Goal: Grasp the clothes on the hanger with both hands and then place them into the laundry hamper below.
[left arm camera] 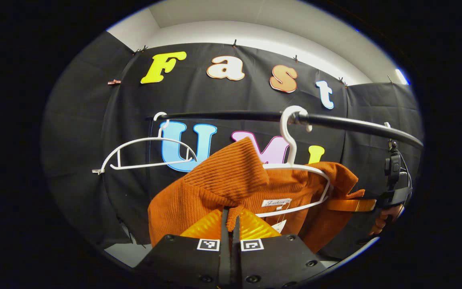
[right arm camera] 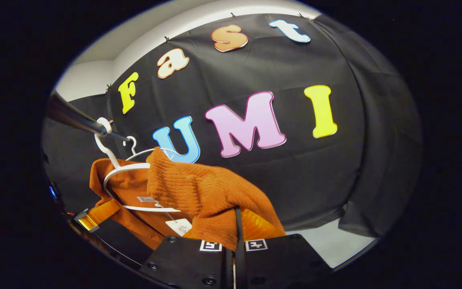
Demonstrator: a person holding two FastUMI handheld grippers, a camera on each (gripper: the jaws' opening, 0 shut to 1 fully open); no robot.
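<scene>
Your left gripper (left arm camera: 230, 224) is pinched tight on a fold of the orange knit top (left arm camera: 215, 188), w/ yellow pads either side. Top's draped over white hanger (left arm camera: 295, 160) on black rail (left arm camera: 355, 124). Bare hanger (left arm camera: 146, 154) hangs left. Other gripper (left arm camera: 353, 205) grips top at right.

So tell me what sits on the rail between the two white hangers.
Nothing: in the left gripper view, the rail runs bare between the empty hanger and the hanger holding the orange sweater.
</scene>
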